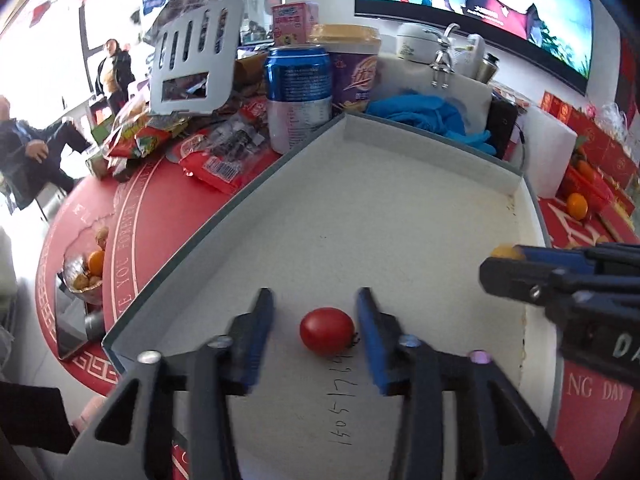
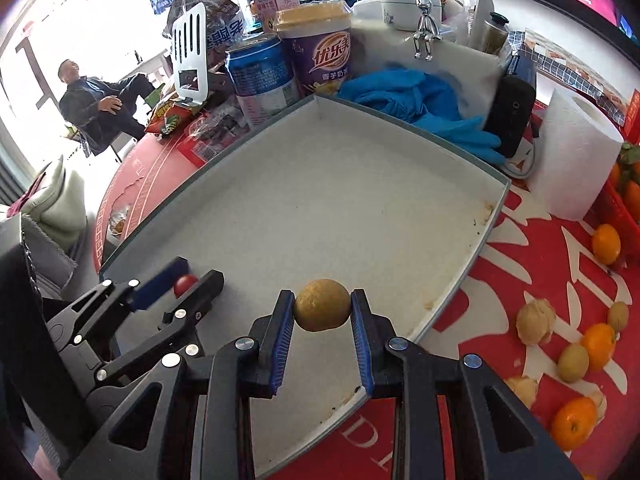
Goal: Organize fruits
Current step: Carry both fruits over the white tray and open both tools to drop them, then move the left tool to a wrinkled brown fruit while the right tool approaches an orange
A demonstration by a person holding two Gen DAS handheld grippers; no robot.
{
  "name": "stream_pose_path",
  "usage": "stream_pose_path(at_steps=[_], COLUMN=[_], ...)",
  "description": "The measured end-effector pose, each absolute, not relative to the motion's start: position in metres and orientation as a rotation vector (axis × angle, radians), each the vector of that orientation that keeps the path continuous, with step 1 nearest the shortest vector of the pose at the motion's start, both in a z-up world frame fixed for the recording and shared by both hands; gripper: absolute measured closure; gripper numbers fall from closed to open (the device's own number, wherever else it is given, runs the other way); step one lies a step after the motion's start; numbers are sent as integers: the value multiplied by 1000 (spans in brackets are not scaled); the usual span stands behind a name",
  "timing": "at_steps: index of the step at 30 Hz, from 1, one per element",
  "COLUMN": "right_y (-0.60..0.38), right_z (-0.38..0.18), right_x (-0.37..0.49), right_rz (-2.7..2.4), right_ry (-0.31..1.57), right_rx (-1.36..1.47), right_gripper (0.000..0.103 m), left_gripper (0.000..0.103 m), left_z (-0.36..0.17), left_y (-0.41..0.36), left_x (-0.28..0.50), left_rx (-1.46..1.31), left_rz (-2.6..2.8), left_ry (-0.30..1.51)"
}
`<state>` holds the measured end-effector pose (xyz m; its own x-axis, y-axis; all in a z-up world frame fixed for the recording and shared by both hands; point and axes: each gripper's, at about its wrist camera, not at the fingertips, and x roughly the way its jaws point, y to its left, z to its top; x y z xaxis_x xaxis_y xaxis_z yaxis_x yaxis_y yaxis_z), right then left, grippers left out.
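A small red tomato (image 1: 327, 331) lies on the white floor of a shallow grey-rimmed tray (image 1: 400, 200). My left gripper (image 1: 316, 312) stands open around it, one blue pad on each side, with a clear gap on the left. From the right wrist view the same tomato (image 2: 185, 283) shows between the left gripper's fingers (image 2: 160, 286). My right gripper (image 2: 322, 298) is shut on a round yellow-brown fruit (image 2: 322, 310), held just above the tray (image 2: 340, 200) near its front right edge. That gripper (image 1: 504, 268) enters the left wrist view from the right, with the fruit (image 1: 505, 250) at its tip.
Behind the tray stand a blue can (image 2: 262, 80), a purple cup (image 2: 320, 56), blue gloves (image 2: 420, 100) and snack packets (image 1: 208, 160). A paper roll (image 2: 576, 160) stands at the right. Oranges (image 2: 606, 244) and more yellow-brown fruits (image 2: 573, 362) lie on the red tablecloth. People sit far left.
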<state>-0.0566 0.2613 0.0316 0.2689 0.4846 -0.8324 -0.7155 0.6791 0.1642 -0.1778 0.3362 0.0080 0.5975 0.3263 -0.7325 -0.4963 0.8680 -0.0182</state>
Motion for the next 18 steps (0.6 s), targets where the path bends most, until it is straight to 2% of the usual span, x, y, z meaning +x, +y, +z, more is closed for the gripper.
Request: stream_pose_path(at_steps=[1,2,3,6,18], right_y=[260,256,252,236,147], right_z=[35,42,49,68,73], right_x=[-56,-57,-58,-58,-44], right_rz=[824,826,822,792,646], right_ry=[1004,990,960,886,938], right_rx=[-254,-236,-210,-175,-95], right_gripper=[58,19,2,0,0], left_gripper=[41,36,31,24,23], left_z=[9,10,12,19,48], left_y=[338,338,337,333,268], left_x=[-179,-182,-184,-189,-180], left_rx=[-250,-257,-249,-248,-164], left_rz=[475,477,488,501,298], left_ry=[794,788,778,749,753])
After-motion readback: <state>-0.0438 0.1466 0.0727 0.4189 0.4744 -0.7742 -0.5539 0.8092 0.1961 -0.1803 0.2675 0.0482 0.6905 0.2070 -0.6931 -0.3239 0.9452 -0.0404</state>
